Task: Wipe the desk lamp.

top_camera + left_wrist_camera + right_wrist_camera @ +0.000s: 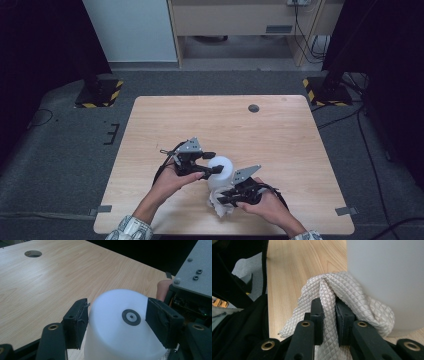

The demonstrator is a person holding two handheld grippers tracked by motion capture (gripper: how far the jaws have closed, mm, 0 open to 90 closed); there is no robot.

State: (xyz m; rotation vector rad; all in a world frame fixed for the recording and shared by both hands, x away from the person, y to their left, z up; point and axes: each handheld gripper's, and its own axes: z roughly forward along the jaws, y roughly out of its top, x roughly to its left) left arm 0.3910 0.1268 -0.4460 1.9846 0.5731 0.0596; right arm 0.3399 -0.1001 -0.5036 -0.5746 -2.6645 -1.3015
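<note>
A white plastic container (221,171) stands on the wooden table (210,120), near the front middle. My left gripper (212,162) is shut on it from the left, one pad on each side of its top (120,322), which carries a small dark ring. My right gripper (222,197) sits just in front of the container, shut on a white quilted cloth (342,295). The cloth (220,207) is bunched between the jaws and presses against the container's lower wall (387,277).
A round cable hole (254,108) lies at the table's far right. Black stands with yellow-striped bases (97,92) flank the table's far corners. Cables trail over the grey floor at the right.
</note>
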